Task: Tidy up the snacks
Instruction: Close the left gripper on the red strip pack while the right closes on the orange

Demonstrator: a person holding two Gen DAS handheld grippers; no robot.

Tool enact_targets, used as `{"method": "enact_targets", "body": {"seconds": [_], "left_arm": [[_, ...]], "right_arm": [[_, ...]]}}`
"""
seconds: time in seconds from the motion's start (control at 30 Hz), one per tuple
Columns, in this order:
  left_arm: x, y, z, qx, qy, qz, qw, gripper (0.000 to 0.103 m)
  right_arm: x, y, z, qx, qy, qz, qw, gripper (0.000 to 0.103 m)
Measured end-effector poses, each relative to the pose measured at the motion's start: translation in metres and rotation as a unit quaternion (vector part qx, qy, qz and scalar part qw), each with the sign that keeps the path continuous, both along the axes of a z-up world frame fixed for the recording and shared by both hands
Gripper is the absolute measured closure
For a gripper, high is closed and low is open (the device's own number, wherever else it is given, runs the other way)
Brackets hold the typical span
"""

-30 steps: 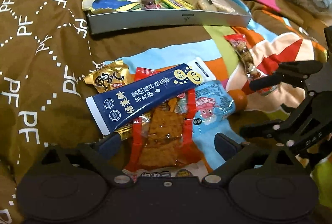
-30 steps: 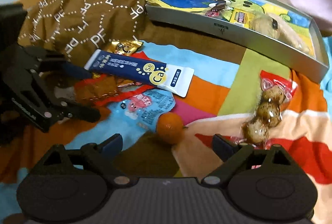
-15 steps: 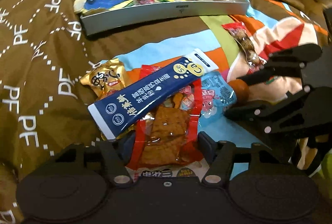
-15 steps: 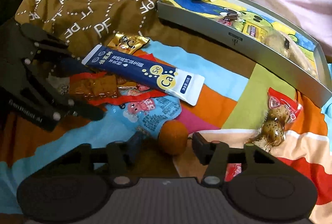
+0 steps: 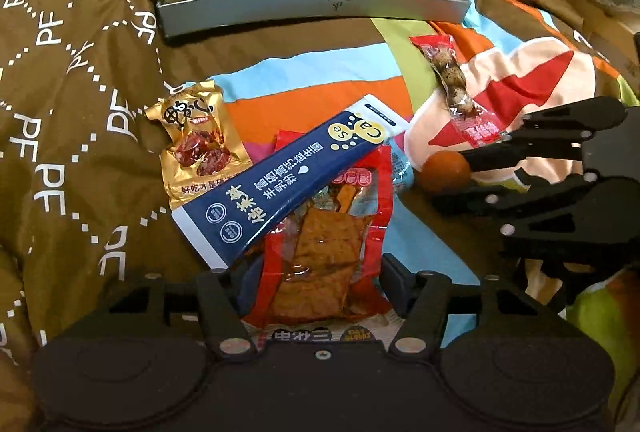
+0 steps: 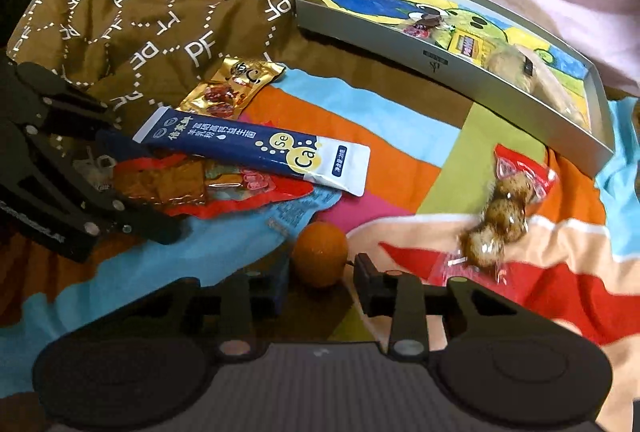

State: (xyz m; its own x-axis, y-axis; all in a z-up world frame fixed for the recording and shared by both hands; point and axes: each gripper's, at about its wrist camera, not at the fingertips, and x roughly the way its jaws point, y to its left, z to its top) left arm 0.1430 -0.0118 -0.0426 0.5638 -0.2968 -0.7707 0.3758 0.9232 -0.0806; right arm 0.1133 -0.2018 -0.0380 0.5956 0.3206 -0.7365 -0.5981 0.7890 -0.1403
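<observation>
A: Soft, even indoor light is seen; colours are saturated, shadows faint.

B: Strong fisheye bending and dark corners are noted; the quail-egg packet (image 6: 505,208) is motion-blurred.

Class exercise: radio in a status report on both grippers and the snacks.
Left gripper shut on red tofu packet. Right gripper shut on small orange. Blue sachet lies across the packet. Grey tray beyond.
</observation>
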Motion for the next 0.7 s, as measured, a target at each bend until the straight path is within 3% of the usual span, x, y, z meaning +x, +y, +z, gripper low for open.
{"method": "enact_targets", "body": {"seconds": [0.17,0.4,0.5,0.6,0.7], "left_arm": [[0.001,-0.001,-0.003,-0.003,-0.004,-0.001,1.0000,0.030],[0.003,-0.001,-0.012,-0.001,-0.022,0.009,0.9997,0.029],[0.004,-0.002,-0.012,0.004,-0.025,0.008,0.9996,0.030],[0.003,-0.002,-0.011,0.005,-0.027,0.007,0.9996,0.037],[0.003,-0.003,-0.010,0.003,-0.025,0.009,0.9996,0.040]], "right_arm": [[-0.004,0.002,-0.001,0.002,-0.003,0.006,1.000,0.065],[0.004,0.007,-0.008,0.015,-0.005,0.007,1.000,0.063],[0.006,0.010,-0.010,0.017,-0.008,0.007,1.000,0.061],[0.008,0.010,-0.012,0.020,-0.008,0.006,1.000,0.060],[0.007,0.011,-0.012,0.019,-0.007,0.007,1.000,0.064]]}}
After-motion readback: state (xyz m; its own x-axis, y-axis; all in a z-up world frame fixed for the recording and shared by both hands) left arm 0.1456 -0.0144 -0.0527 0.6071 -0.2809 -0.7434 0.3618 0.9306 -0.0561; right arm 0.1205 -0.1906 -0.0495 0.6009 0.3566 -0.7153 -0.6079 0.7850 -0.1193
